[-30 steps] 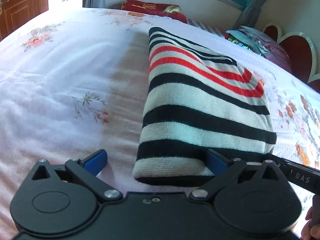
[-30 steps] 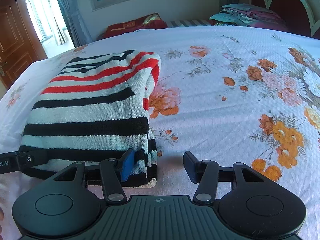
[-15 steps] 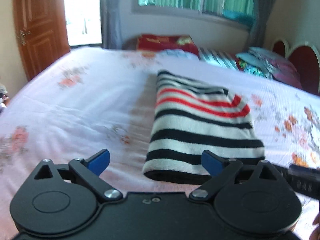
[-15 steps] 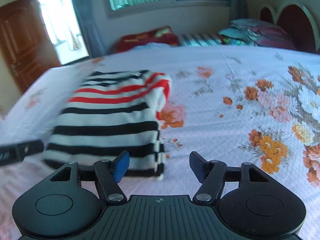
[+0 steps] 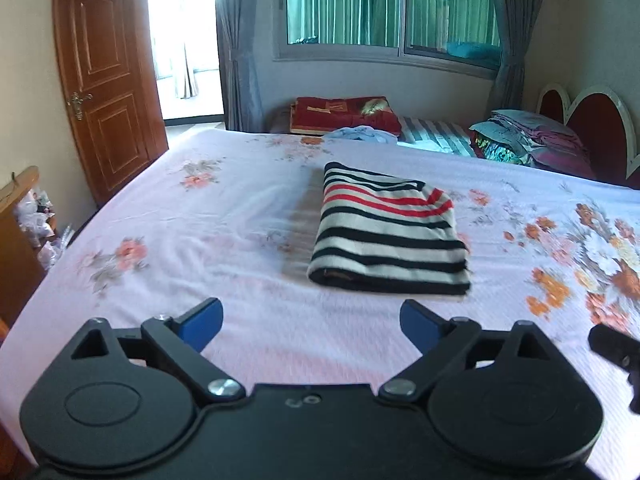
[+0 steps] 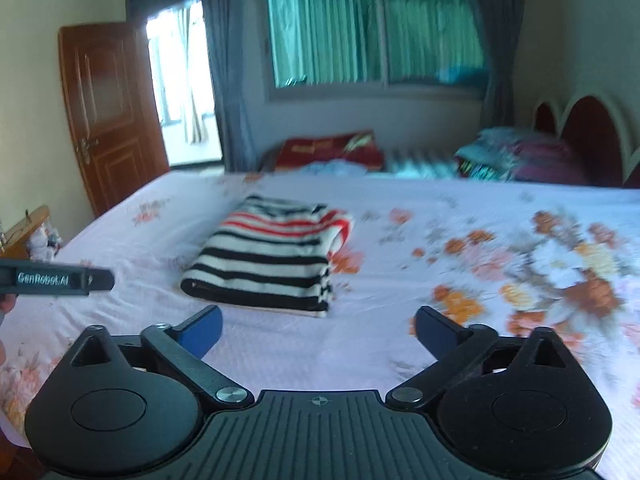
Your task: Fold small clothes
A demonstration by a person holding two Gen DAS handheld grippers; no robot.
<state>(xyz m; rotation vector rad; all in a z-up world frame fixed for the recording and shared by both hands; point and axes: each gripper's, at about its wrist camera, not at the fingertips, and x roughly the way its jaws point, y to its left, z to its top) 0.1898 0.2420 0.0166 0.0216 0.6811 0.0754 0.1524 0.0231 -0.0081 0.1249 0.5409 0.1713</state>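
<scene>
From my left wrist view, the left gripper [image 5: 310, 322] sits across the bottom of the frame with its blue-padded jaws spread wide and nothing between them; only the bedsheet [image 5: 168, 240] shows in the gap. The folded striped sweater [image 5: 386, 240], banded black and white with a few red stripes near its far end, lies flat on the sheet just right of the frame's middle, well clear of my fingertips. At the lower right edge I can make out a dark piece of the right gripper [image 5: 616, 350], apart from the garment. Beyond the bed, a wooden door [image 5: 108, 92] stands at the upper left, a window [image 5: 392, 4] with curtains fills the top middle, and a pile of bedding [image 5: 528, 140] rests against the headboard [image 5: 592, 120] at the upper right. A red folded cloth [image 5: 344, 114] sits at the far side of the bed below the window.

From my right wrist view, which is somewhat blurred, the right gripper [image 6: 318, 326] fills the bottom of the frame; its jaws have just been opening and now stand wide apart, with nothing between them. The striped sweater [image 6: 268, 256] rests on the floral sheet [image 6: 460, 280] a little left of the middle, above and beyond my left-hand pad, untouched. At the left edge, one finger of the left gripper [image 6: 60, 280] reaches in, bearing pale lettering, beside the sweater but not touching it.
</scene>
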